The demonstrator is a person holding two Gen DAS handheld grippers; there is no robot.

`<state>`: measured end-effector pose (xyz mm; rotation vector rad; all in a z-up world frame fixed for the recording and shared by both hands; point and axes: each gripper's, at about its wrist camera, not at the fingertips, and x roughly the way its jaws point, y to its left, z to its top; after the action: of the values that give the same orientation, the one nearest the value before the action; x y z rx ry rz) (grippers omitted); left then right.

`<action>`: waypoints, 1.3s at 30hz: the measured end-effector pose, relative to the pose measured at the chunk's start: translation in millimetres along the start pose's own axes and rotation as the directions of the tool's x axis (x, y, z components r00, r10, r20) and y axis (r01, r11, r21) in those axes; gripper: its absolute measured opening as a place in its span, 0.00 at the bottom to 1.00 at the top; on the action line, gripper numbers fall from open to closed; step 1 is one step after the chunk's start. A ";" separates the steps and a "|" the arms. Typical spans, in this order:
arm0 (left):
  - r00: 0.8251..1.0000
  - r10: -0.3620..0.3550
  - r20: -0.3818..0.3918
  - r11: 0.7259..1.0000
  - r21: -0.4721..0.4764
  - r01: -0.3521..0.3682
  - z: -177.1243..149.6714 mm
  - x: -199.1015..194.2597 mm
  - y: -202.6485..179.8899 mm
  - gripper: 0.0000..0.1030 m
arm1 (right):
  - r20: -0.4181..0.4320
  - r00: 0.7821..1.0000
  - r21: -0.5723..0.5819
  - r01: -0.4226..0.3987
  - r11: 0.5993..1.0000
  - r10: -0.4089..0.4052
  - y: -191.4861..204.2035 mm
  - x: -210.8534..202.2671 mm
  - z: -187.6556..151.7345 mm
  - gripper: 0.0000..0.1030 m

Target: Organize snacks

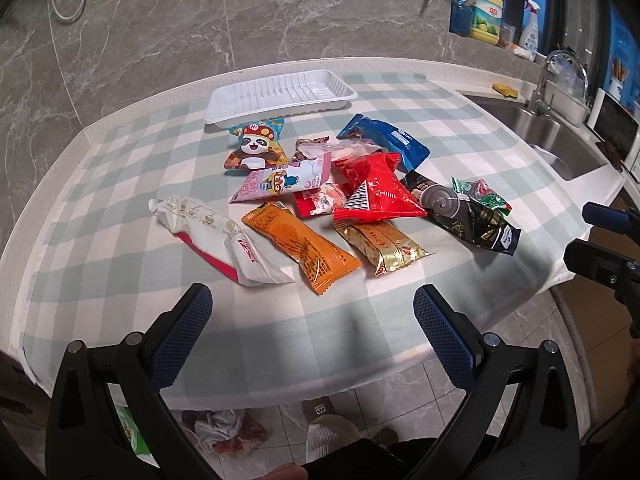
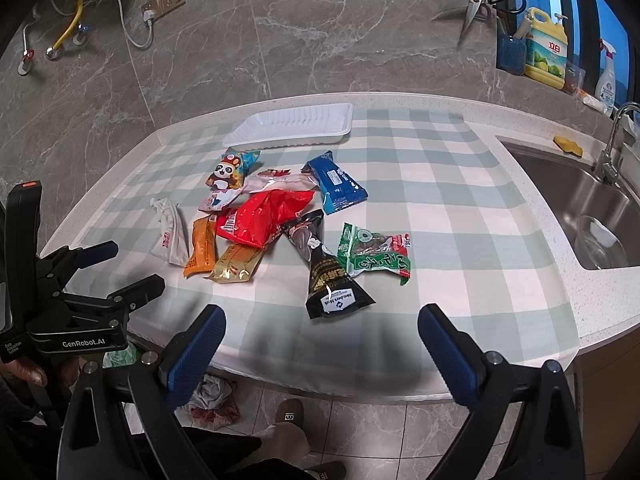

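Several snack packets lie in a loose pile on the checked cloth: an orange packet [image 1: 302, 248], a gold one [image 1: 382, 246], a big red bag [image 1: 376, 190] [image 2: 262, 216], a black cone bag [image 2: 324, 268], a green packet [image 2: 374, 254], a blue packet [image 2: 336, 188], a panda packet [image 1: 256, 144] and a white-red packet [image 1: 224, 236]. An empty white tray [image 1: 280, 94] [image 2: 294, 126] sits behind the pile. My left gripper [image 1: 312, 300] hangs open at the near table edge. My right gripper [image 2: 320, 320] is also open, just short of the black cone bag.
A steel sink [image 2: 580, 208] with a tap [image 2: 612, 144] lies to the right, holding a glass bowl [image 2: 600, 242]. Bottles [image 2: 546, 48] stand on the sill, scissors [image 2: 472, 8] hang on the marble wall. Crumpled cloth [image 2: 212, 400] and a person's slippered foot [image 2: 290, 416] are on the floor below.
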<state>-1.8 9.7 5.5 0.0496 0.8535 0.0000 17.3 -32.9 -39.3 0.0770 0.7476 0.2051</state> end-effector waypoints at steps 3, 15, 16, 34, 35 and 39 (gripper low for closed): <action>1.000 0.000 0.002 1.000 0.000 0.000 0.1 0.1 0.0 0.99 | -0.001 1.000 0.000 0.000 1.000 0.000 0.2 -0.1 0.4 0.96; 1.000 0.000 0.003 1.000 -0.001 0.000 0.2 0.4 0.1 0.99 | -0.002 1.000 -0.002 0.000 1.000 0.000 1.7 0.7 0.8 0.96; 1.000 -0.001 0.002 1.000 -0.001 0.001 0.0 0.4 0.1 0.99 | -0.002 1.000 -0.002 0.000 1.000 0.000 1.5 0.7 0.9 0.96; 1.000 0.005 -0.002 1.000 -0.013 -0.005 1.4 4.8 1.4 0.99 | -0.014 1.000 -0.009 -0.009 1.000 0.009 8.6 4.4 1.5 0.96; 1.000 0.006 -0.002 1.000 -0.014 -0.006 1.4 5.3 1.3 0.99 | -0.015 1.000 -0.010 -0.011 1.000 0.011 8.8 5.1 1.4 0.96; 1.000 0.009 -0.007 1.000 -0.020 -0.009 2.1 7.8 3.9 0.99 | -0.018 1.000 -0.010 -0.020 1.000 0.020 9.8 7.9 1.9 0.96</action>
<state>5.0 13.7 1.1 0.0347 0.8601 0.0168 22.7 -21.6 -41.8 0.0729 0.7634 0.2294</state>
